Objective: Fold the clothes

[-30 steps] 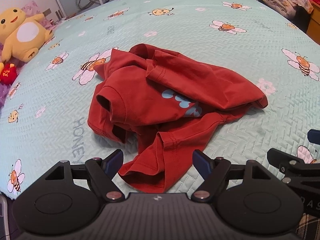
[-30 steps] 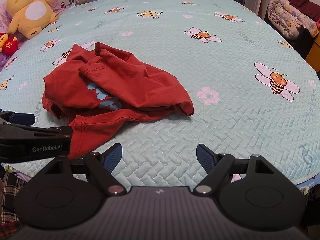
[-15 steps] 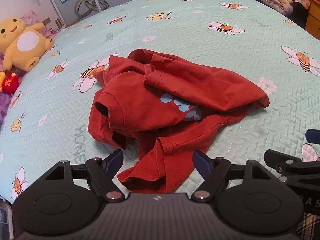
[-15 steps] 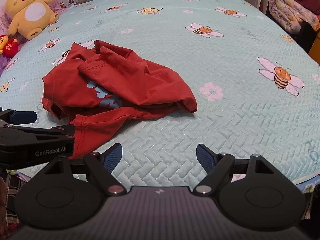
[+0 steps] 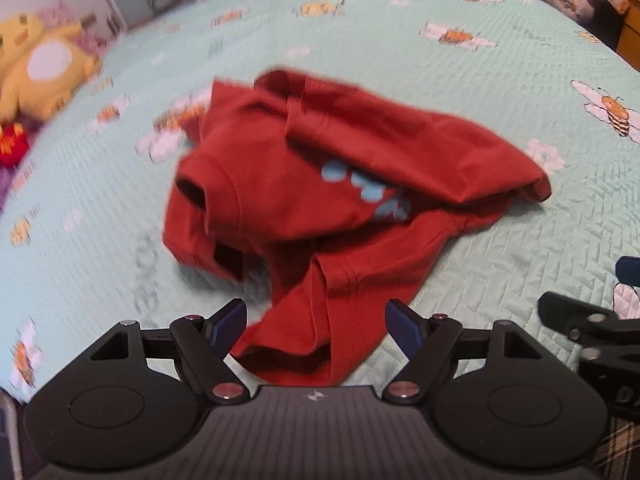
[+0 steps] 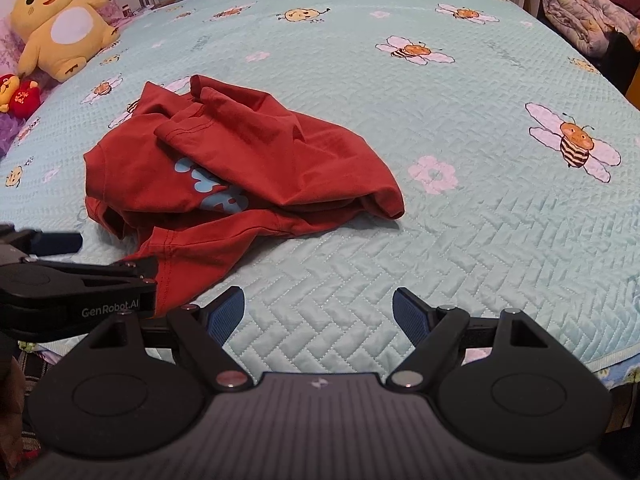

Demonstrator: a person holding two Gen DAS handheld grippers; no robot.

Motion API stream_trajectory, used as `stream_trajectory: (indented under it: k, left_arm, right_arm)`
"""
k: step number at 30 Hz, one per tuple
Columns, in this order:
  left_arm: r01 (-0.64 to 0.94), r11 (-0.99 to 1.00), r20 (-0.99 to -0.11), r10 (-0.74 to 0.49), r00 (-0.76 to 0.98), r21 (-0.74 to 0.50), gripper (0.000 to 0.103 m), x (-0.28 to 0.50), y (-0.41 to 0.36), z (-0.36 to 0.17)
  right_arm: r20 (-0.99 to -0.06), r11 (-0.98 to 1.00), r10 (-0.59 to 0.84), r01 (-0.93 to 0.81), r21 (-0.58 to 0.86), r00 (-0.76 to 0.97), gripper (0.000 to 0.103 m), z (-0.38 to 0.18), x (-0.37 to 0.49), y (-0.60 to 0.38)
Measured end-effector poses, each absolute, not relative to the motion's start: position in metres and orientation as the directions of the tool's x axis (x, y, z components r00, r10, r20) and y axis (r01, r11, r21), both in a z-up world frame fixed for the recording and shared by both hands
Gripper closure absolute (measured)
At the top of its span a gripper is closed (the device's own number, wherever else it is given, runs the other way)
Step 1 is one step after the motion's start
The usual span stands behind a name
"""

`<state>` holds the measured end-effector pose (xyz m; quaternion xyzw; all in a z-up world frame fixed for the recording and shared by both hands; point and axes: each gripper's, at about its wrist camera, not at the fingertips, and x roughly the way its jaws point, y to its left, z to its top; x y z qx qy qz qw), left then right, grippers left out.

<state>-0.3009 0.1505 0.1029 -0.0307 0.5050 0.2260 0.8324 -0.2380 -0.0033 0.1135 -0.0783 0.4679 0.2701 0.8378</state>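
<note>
A crumpled red T-shirt (image 5: 328, 200) with a pale blue print lies bunched on the mint bedspread; the right wrist view has the same T-shirt (image 6: 240, 168) left of centre. My left gripper (image 5: 318, 326) stands open just above the shirt's near hem, which shows between its blue pads without touching them. My right gripper (image 6: 318, 316) is open over bare quilt to the right of the shirt, nothing between its fingers. The right gripper's arm pokes in at the lower right of the left wrist view, and the left gripper's body at the lower left of the right wrist view.
The bedspread (image 6: 460, 240) carries bee and flower prints; its front edge runs just below the grippers. A yellow plush toy (image 6: 60, 24) and a small red plush (image 6: 22, 94) sit at the far left. A rolled quilt (image 6: 592, 16) lies off the bed at the far right.
Both views have crept slightly closer to the shirt, so it sits a little lower and larger. The left wrist view is now blurred. Both grippers stay open.
</note>
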Motion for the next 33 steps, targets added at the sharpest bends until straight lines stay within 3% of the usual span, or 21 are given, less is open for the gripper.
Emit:
stream_trajectory:
  k: [17,25,33]
  left_arm:
    - [-0.44,0.89,-0.873,0.307,0.379,0.122,0.023,-0.301,0.171,0.088]
    - [-0.455,0.885,-0.868,0.302,0.394,0.102,0.024,-0.3,0.177,0.084]
    - [-0.48,0.874,-0.86,0.296,0.415,0.069,0.024,-0.295,0.182,0.078]
  right_arm:
    - [-0.825,0.818,0.405,-0.559,0.135,0.393,0.022,0.102,-0.235,0.01]
    - [-0.597,0.75,0.59,-0.642,0.158,0.543,0.02,0.13,-0.257,0.0]
    - [-0.678,0.727,0.594,-0.65,0.221,0.433,0.02,0.092,-0.245,0.012]
